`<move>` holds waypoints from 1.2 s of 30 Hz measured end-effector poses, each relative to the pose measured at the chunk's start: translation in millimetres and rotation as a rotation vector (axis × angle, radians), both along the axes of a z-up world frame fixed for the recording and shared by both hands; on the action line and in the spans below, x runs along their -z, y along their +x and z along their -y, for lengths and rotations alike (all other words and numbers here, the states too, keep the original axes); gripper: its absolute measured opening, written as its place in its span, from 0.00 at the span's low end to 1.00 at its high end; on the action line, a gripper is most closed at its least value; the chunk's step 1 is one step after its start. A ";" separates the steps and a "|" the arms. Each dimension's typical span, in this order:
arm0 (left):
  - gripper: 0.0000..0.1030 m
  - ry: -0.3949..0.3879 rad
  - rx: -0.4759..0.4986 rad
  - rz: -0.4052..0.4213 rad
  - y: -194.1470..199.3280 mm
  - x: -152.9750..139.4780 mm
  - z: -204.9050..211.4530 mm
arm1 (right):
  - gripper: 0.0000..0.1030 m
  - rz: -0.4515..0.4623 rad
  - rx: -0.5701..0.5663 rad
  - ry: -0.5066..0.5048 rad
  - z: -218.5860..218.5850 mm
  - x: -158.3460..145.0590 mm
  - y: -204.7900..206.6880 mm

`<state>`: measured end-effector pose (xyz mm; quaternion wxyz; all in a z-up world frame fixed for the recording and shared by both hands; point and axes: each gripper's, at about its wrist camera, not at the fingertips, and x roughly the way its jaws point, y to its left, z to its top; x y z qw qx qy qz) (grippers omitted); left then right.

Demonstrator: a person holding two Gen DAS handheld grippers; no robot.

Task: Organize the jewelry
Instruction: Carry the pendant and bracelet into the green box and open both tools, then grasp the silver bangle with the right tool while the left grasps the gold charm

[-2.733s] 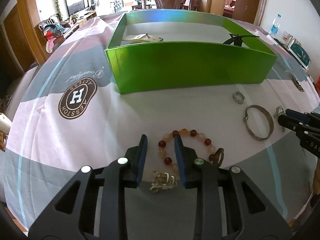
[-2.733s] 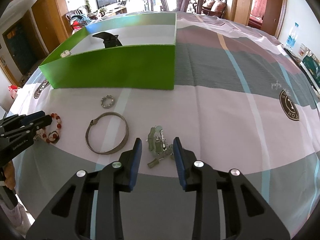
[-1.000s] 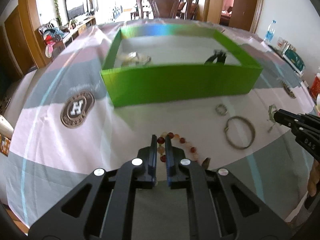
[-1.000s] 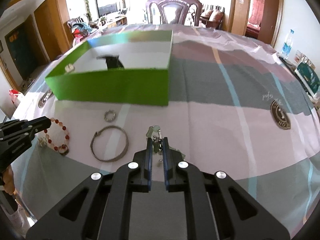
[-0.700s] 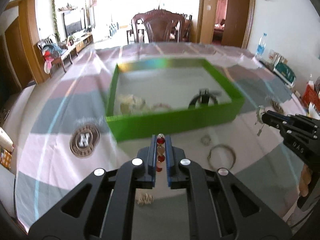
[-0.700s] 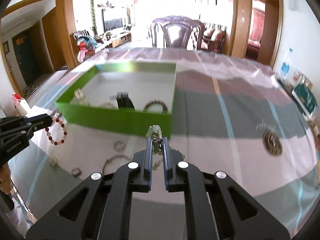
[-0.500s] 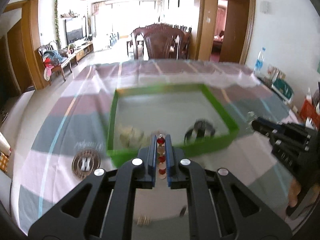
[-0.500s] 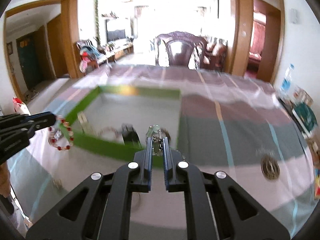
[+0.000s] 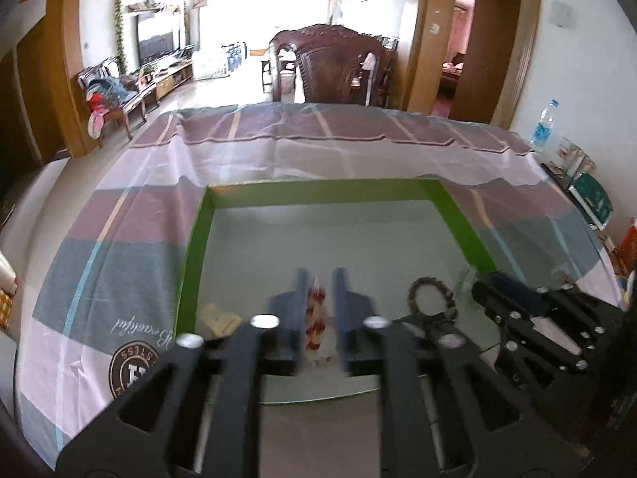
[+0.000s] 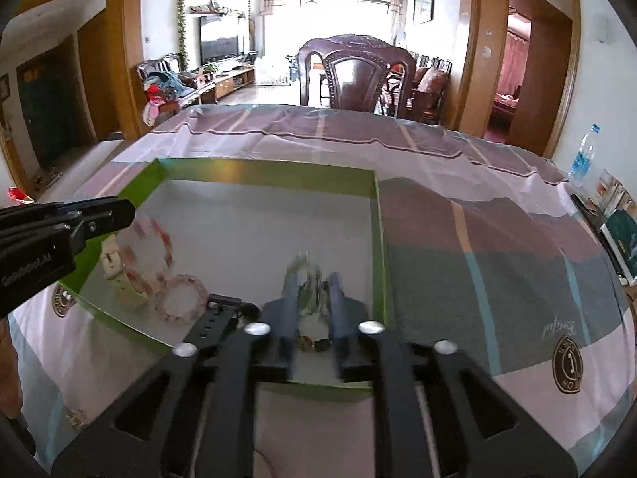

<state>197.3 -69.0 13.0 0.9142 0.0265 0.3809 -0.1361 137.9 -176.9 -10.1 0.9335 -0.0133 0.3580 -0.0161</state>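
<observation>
Both grippers hang over the open green box, which also shows in the right wrist view. My left gripper has its jaws parted a little, and the red and amber bead bracelet hangs blurred between them. In the right wrist view the bracelet hangs under the left gripper. My right gripper has its jaws parted a little around the green and silver trinket. It shows at the right in the left wrist view.
In the box lie a pink bead bracelet, a cream piece, a black strap and a dark bead bracelet. A small gold piece lies on the tablecloth in front. A chair stands beyond the table.
Both grippers lifted their jewelry off the tablecloth and carried it forward over the green box. Their jaws, shut tight before, now stand a little wider apart.
</observation>
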 end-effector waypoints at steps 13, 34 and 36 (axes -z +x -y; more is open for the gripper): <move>0.43 0.087 -0.039 -0.045 -92.2 40.6 -62.8 | 0.32 -0.173 -0.070 0.082 10.1 25.6 -74.9; 0.57 0.087 0.020 -0.166 -150.0 92.0 -77.0 | 0.71 -0.270 -0.193 0.018 -49.4 62.5 -90.3; 0.57 0.084 0.021 -0.170 -149.1 93.7 -76.3 | 0.71 -0.279 -0.175 0.012 -48.5 66.8 -86.1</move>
